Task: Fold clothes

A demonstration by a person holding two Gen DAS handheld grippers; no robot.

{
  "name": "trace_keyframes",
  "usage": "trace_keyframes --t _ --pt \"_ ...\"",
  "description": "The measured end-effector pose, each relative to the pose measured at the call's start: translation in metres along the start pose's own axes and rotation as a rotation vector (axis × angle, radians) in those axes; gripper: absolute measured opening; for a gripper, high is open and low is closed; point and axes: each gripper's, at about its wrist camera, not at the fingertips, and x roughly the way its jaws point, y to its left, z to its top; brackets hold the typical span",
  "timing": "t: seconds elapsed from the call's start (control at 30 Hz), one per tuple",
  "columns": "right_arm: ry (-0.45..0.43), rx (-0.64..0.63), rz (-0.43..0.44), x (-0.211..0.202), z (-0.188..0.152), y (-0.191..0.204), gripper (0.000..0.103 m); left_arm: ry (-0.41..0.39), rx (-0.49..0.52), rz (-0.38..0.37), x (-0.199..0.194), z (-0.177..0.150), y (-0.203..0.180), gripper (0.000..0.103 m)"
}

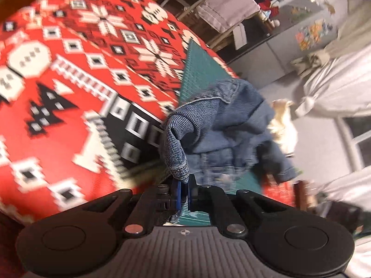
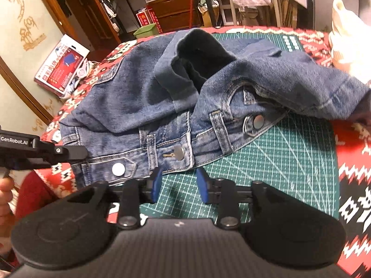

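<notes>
A blue denim jacket [image 2: 139, 97] lies crumpled on a green cutting mat [image 2: 289, 162], its dark-lined collar up and its buttoned waistband toward me. My right gripper [image 2: 178, 180] is open just short of the waistband, above the mat, with nothing between its blue pads. My left gripper [image 1: 184, 185] is shut on a fold of the denim jacket [image 1: 222, 125], which hangs bunched in front of it. The right wrist view shows the left gripper [image 2: 74, 153] at the jacket's left hem corner.
A red, white and black patterned cloth [image 1: 69, 69] covers the table under the mat. A cream garment [image 2: 345, 44] lies at the far right. A printed box [image 2: 62, 64] leans beyond the table's left edge. Shelves and drawers stand behind. A hand [image 2: 4, 185] shows at left.
</notes>
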Motion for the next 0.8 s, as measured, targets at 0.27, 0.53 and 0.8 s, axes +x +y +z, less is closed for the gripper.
trace_keyframes --t 0.27,0.53,0.8 --pt "-0.018 -0.066 0.088 -0.016 -0.007 0.006 0.045 0.067 -0.132 -0.116 0.018 -0.005 -0.012 0.005" --pt "-0.025 -0.22 0.148 -0.021 -0.005 0.037 0.045 0.1 -0.109 -0.122 0.035 -0.006 -0.038 0.004" --pt "-0.027 -0.28 0.074 -0.016 -0.005 0.05 0.026 0.132 -0.047 -0.123 0.044 -0.01 -0.06 0.005"
